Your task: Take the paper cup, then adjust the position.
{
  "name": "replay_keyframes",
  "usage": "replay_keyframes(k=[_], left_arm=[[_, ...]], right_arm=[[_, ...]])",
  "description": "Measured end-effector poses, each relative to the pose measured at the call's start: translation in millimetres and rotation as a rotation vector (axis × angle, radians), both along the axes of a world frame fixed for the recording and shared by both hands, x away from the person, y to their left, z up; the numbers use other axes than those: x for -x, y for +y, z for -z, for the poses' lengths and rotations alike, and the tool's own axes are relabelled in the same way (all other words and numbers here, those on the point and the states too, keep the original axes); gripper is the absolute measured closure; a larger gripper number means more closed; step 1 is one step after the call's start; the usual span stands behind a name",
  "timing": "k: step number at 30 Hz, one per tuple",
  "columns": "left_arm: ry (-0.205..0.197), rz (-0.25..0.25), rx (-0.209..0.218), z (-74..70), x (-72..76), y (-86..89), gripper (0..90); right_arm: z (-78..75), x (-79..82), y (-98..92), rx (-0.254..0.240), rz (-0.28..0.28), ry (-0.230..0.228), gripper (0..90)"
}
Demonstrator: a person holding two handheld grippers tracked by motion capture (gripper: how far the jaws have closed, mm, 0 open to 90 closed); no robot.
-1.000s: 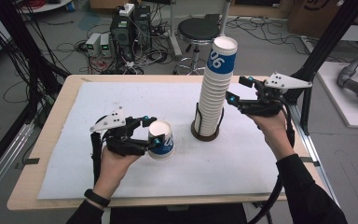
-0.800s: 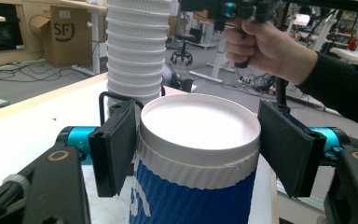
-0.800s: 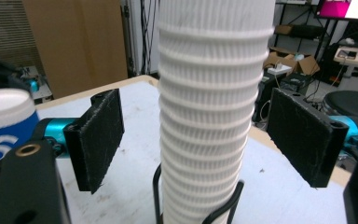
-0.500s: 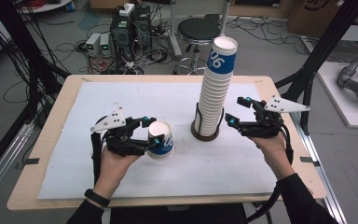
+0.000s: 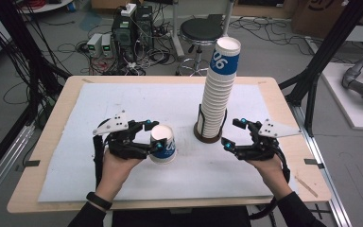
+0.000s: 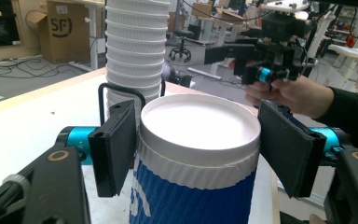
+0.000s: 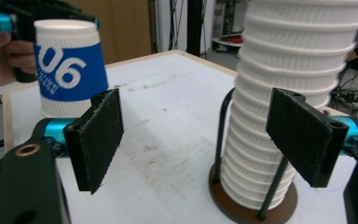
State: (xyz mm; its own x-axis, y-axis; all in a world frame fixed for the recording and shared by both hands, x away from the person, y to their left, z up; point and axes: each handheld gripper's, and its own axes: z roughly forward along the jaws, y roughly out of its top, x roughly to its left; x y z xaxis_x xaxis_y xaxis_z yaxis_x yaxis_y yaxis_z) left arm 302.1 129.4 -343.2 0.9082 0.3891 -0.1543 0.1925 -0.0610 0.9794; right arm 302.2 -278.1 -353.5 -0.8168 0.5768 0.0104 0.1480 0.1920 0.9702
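A white paper cup point(image 5: 164, 146) with a blue "06" band stands flat end up at the left-centre of the table, and my left gripper point(image 5: 150, 138) is shut on its ribbed upper part. In the left gripper view both pads point(image 6: 116, 149) press the cup point(image 6: 196, 196) near its top. Whether it rests on the sheet I cannot tell. A tall stack of like cups point(image 5: 216, 94) stands in a brown wire holder point(image 5: 207, 137). My right gripper point(image 5: 231, 132) hovers open just right of the holder's foot. The stack point(image 7: 289, 93) lies ahead of the right gripper point(image 7: 205, 140), with nothing between the jaws.
A white sheet point(image 5: 123, 101) covers most of the wooden table point(image 5: 288, 94). Black frame posts point(image 5: 321, 61) rise at the right and left edges. A stool point(image 5: 201, 30) and computer boxes point(image 5: 123, 33) stand on the floor beyond the far edge.
My right gripper has come down from the stack's upper half to beside its foot, still open. The left gripper and its cup have stayed put.
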Motion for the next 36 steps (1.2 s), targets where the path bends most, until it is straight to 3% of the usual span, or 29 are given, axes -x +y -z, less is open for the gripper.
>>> replay_keyframes(k=[8,16,28,36], left_arm=[[0.003,-0.004,0.01,2.7,-4.2,1.0,30.3],[0.008,-0.006,0.008,6.9,-5.9,-2.5,30.2],[0.012,0.008,0.011,7.8,-5.9,-4.6,30.2],[0.016,0.023,0.024,9.2,-3.5,-6.9,30.2]], right_arm=[[12.5,8.9,7.4,0.033,-0.011,-0.007,19.6],[23.4,8.1,7.4,0.043,-0.007,0.021,19.6],[25.0,5.8,1.8,0.033,-0.009,0.034,19.6],[26.4,5.7,6.6,0.042,-0.053,0.04,19.6]])
